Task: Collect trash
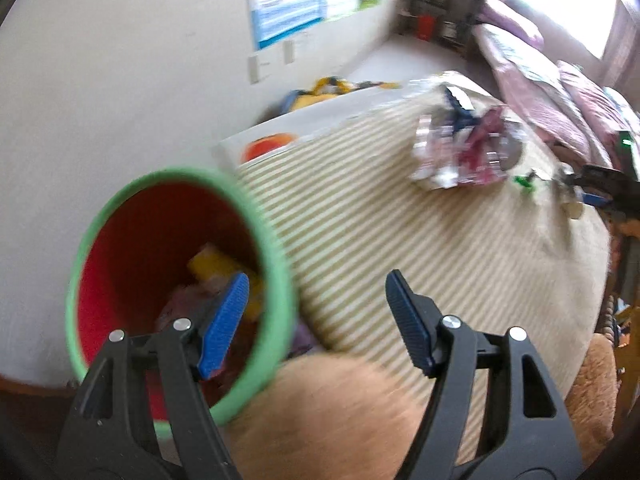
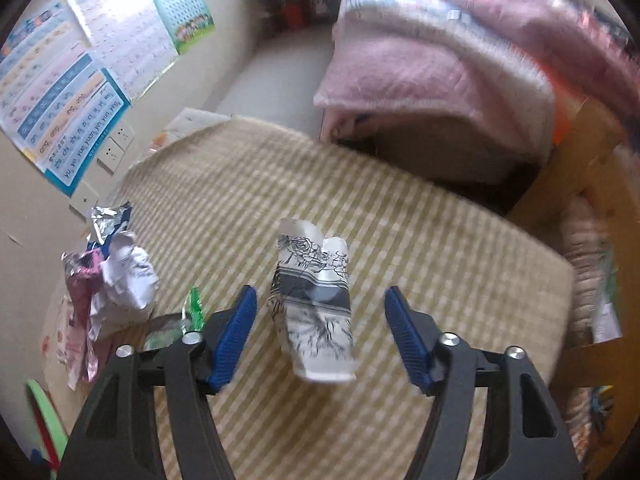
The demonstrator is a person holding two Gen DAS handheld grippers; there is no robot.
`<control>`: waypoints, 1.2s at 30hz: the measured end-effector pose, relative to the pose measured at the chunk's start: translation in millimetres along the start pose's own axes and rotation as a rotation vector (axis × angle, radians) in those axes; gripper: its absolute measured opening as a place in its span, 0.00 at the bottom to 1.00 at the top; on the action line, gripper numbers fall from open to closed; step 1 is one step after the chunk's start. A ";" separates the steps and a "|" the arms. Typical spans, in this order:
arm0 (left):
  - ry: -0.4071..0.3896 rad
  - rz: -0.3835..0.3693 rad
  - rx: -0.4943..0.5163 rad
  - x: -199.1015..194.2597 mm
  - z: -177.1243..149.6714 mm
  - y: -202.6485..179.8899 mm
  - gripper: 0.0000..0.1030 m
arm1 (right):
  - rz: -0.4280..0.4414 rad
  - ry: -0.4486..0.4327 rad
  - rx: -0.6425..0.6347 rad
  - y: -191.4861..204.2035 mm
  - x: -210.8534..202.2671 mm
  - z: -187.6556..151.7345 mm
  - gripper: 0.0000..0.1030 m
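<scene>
From the left gripper's [image 1: 316,320] camera, its jaws stand apart with nothing between them, one blue pad over the mouth of a red bin with a green rim [image 1: 276,248] holding some scraps; a heap of foil wrappers [image 1: 460,152] lies farther off on the striped mat [image 1: 360,216]. From the right gripper's [image 2: 320,332] camera, a crumpled paper cup [image 2: 316,304] lies on the mat between the spread jaws, the pads not touching it; the wrapper heap sits to the left.
</scene>
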State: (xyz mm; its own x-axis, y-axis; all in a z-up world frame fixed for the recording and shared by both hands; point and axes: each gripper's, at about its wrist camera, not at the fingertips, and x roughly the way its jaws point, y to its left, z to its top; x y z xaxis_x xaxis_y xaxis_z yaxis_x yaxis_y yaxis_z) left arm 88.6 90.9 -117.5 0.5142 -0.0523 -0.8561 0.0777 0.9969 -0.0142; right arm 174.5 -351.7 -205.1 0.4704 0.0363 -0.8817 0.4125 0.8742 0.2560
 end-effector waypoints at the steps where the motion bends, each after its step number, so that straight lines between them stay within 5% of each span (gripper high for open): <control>1: -0.002 -0.016 0.017 4.5 6.8 -10.2 0.66 | 0.013 -0.004 0.000 -0.6 -2.4 -2.0 0.35; 7: 0.009 -0.083 0.062 49.2 58.8 -61.0 0.66 | 0.133 -0.060 -0.041 -0.4 -55.6 -57.2 0.34; 15: 0.085 -0.080 0.045 113.5 109.3 -91.7 0.66 | 0.251 -0.015 -0.194 36.6 -99.1 -186.2 0.35; 19: 0.126 -0.025 0.103 134.3 113.3 -105.5 0.66 | 0.247 -0.024 -0.312 59.7 -99.2 -195.1 0.35; 25: 0.161 0.021 0.180 150.4 111.3 -123.6 0.66 | 0.260 0.034 -0.285 55.7 -83.6 -201.6 0.36; 29: 0.179 0.002 0.166 150.9 111.5 -124.0 0.42 | 0.256 0.030 -0.291 57.0 -81.3 -201.6 0.37; 36: 0.123 0.030 0.202 112.4 86.7 -118.9 0.39 | 0.242 0.022 -0.315 62.5 -79.9 -203.1 0.37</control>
State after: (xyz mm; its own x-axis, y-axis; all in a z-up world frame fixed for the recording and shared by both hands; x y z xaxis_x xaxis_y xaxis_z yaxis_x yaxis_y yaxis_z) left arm 211.2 -38.7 -167.2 0.4121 -0.0029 -0.9111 0.2397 0.9651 0.1053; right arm 4.2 -201.7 -199.1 0.5065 0.2668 -0.8199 0.0308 0.9447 0.3264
